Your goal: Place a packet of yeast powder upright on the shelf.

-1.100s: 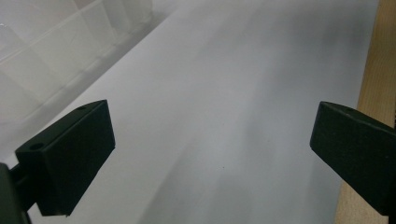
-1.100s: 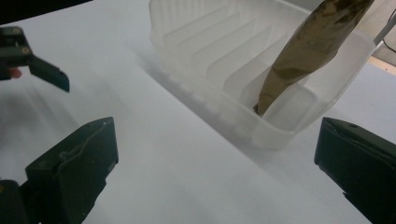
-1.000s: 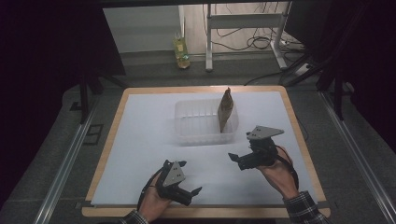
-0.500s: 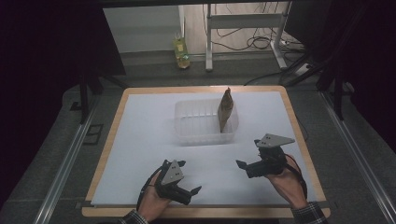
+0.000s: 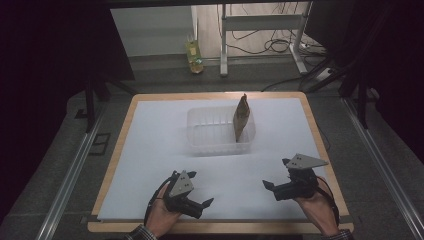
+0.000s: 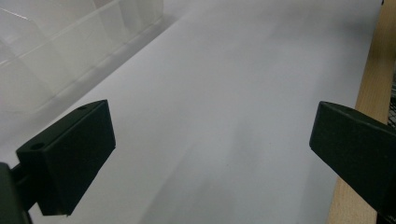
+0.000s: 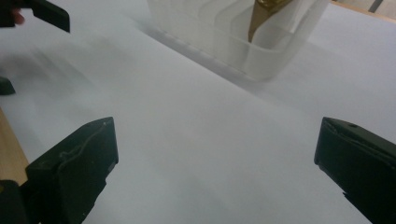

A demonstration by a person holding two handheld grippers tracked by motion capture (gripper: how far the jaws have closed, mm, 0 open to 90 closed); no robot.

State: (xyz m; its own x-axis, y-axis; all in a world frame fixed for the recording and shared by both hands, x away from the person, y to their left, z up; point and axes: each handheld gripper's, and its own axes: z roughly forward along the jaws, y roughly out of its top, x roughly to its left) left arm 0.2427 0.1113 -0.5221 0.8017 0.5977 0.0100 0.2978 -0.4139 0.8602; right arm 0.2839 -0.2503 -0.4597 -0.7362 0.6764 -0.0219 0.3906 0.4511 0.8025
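Toward twelve o'clock from both hands, past a bare stretch of white sheet (image 5: 150,150), sits the clear bin (image 5: 212,137), with the brown pouch (image 5: 241,119) standing in its right end, leaning against the far-right wall. The pouch's long axis runs nearly upright, its narrow top tipped slightly away from the person, so a grasp would have to come down over the bin's rim rather than slide in along the table.

The right gripper (image 5: 274,190) rests near the front edge at about five o'clock from the bin; its jaws are spread wide with nothing between them, and in the right gripper view they frame the bin (image 7: 261,51) and the pouch's lower part (image 7: 261,11) ahead and somewhat to the right. The left gripper (image 5: 202,206) lies at about seven o'clock from the bin, jaws likewise wide apart and empty, pointing off toward the table's right; its own view catches just a corner of the bin (image 6: 60,51).

The right gripper looks the nearer to the pouch, since the pouch stands on that side of the bin, and it is already aimed that way.

Compared with a second ago, the right hand has drawn back from beside the bin toward the front edge and settled lower. The left hand, bin and pouch sit as they did.
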